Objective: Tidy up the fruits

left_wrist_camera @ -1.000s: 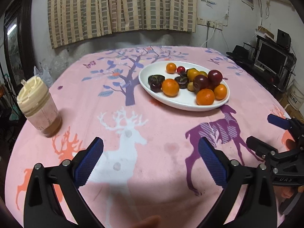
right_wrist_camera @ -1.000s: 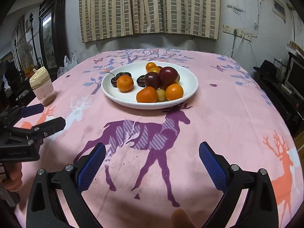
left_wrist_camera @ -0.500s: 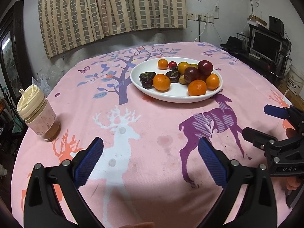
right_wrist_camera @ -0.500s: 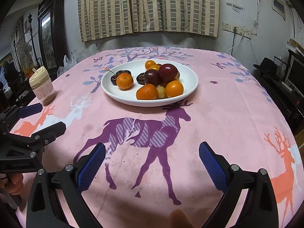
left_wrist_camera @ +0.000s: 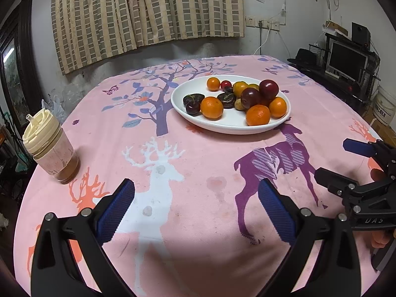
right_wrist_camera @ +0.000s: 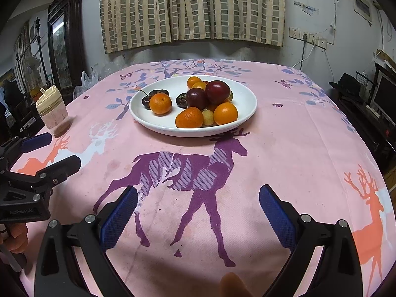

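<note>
In front of me I see a round counter covered with a pink tablecloth printed with deer, trees and butterflies. Some faint stains mark the cloth near its middle. On the far half stands a white oval plate that carries a pile of fruits. Well apart from it, near the left edge, stands a clear jar with a cream lid and a brownish layer at its bottom. I see both directly on the cloth.
</note>
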A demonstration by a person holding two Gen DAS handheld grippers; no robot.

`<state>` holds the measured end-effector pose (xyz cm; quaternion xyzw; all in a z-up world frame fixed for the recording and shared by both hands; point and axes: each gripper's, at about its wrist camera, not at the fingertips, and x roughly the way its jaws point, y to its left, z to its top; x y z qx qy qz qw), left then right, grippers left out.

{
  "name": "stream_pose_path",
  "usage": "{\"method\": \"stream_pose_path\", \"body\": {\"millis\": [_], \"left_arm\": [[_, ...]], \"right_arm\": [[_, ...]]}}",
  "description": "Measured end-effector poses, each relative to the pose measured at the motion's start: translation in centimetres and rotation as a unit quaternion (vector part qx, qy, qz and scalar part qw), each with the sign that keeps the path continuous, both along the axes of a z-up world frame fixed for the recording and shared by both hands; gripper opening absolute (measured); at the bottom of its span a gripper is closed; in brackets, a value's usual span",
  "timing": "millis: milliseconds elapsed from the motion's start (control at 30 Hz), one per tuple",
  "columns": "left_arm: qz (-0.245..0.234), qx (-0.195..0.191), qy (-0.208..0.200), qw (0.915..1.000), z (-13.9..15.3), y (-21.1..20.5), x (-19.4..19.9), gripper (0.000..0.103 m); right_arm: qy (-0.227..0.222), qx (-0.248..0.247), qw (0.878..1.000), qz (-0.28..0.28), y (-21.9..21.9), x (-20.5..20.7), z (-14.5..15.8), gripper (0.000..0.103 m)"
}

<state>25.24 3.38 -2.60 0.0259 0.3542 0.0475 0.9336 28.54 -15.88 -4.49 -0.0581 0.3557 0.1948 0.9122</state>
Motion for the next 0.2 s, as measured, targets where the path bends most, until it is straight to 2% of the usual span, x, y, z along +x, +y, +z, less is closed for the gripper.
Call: {"method": "stream_pose_path", "body": {"millis": [200], "left_arm": [[0.006,-0.002,-0.003,1.0,0.14,0.28,0.01,0.098]], "right_arm": [[0.0,-0.001,1.0,0.0,-0.04,0.03,-0.06,0.099]]}}
